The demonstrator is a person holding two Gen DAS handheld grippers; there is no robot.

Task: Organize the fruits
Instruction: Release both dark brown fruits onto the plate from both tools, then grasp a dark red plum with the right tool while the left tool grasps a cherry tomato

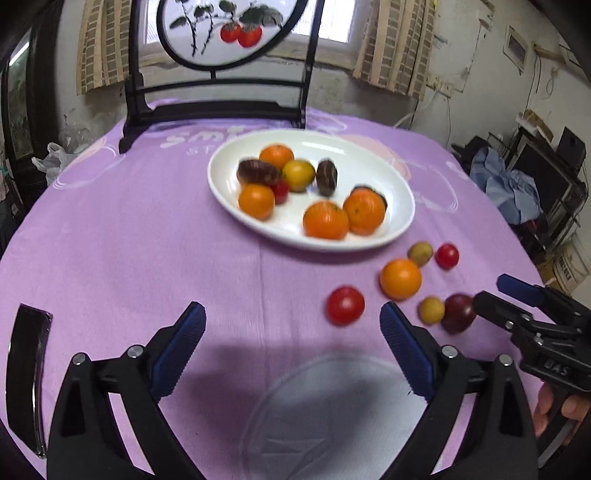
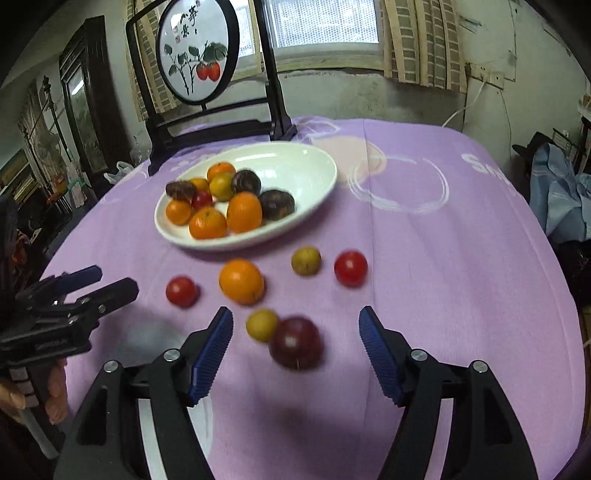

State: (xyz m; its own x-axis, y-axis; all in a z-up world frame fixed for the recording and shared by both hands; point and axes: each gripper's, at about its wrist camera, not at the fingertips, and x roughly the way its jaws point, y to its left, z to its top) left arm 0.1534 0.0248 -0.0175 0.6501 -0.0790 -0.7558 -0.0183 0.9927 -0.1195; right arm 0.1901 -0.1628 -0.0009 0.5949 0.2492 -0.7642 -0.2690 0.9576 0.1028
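Note:
A white oval plate [image 1: 369,155] [image 2: 314,166] on the purple cloth holds several oranges, dark fruits and a small tomato. Loose on the cloth lie an orange [image 1: 400,278] [image 2: 241,281], two red tomatoes [image 1: 345,305] [image 1: 447,256] [image 2: 181,291] [image 2: 351,268], two yellow-green fruits [image 1: 420,253] [image 1: 431,310] [image 2: 306,260] [image 2: 262,325] and a dark purple plum [image 1: 458,312] [image 2: 295,342]. My left gripper [image 1: 291,328] [image 2: 107,282] is open and empty, left of the loose fruits. My right gripper [image 2: 295,328] [image 1: 487,291] is open, its fingers on either side of the plum and a yellow fruit.
A black-framed screen with a painted fruit panel [image 1: 221,29] [image 2: 195,55] stands at the table's far edge behind the plate. A dark shiny object [image 1: 27,376] lies at the left edge. A pale circle [image 1: 332,413] is printed on the cloth near me.

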